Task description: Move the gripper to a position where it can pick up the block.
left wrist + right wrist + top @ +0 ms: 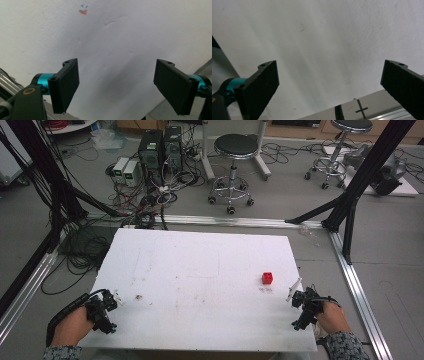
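A small red cube [267, 278] sits on the white foam board [200, 270], toward its right side. My left gripper [102, 310] rests at the board's near left corner, held by a hand. In the left gripper view its black jaws stand wide apart over bare white board [115, 50], nothing between them [116, 85]. My right gripper [305, 305] is at the board's near right edge, a short way right of and nearer than the cube. Its jaws are wide open too [329, 87], with only white board between.
A small orange and blue mark [83, 11] stains the board ahead of the left gripper. Black frame posts [350, 185] flank the table. Behind it stand stools [234, 150], computer towers [152, 150] and tangled cables [145, 205] on the floor.
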Available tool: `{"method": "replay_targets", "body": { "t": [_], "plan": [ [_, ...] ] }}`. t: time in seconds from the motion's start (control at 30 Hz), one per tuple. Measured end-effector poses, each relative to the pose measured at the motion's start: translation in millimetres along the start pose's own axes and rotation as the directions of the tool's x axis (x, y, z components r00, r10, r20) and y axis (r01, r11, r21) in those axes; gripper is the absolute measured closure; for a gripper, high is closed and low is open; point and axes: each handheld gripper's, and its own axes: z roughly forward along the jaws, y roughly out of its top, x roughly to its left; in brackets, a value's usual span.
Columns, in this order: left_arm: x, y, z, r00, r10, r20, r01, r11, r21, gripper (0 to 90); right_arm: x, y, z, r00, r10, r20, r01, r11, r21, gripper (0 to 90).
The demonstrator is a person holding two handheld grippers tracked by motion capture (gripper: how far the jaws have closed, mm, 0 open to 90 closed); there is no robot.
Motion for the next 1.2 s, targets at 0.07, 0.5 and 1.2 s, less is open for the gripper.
{"method": "replay_targets", "body": {
  "t": [0.07, 0.5, 1.2],
  "plan": [
    [0.3, 0.2, -0.3, 1.0000, -0.001, -0.002, 0.001, 1.0000, 0.004, 20.8, -5.1, 0.2, -0.2, 1.0000, -0.005, -0.005, 0.005, 1.000, 0.001, 0.8],
    [-2.2, 2.1, 1.6, 1.0000, 0.005, -0.003, -0.005, 1.0000, 0.002, 20.8, -44.7, -3.4, -10.1, 0.9953, -0.092, 0.032, 0.092, 0.996, 0.003, 0.9],
    [-5.0, 4.5, 3.4, 0.9998, 0.018, -0.007, -0.018, 0.9998, -0.003, 21.0, -96.0, 33.3, -35.5, 0.9622, -0.235, 0.137, 0.243, 0.969, -0.043, 0.8]
  ]
}}
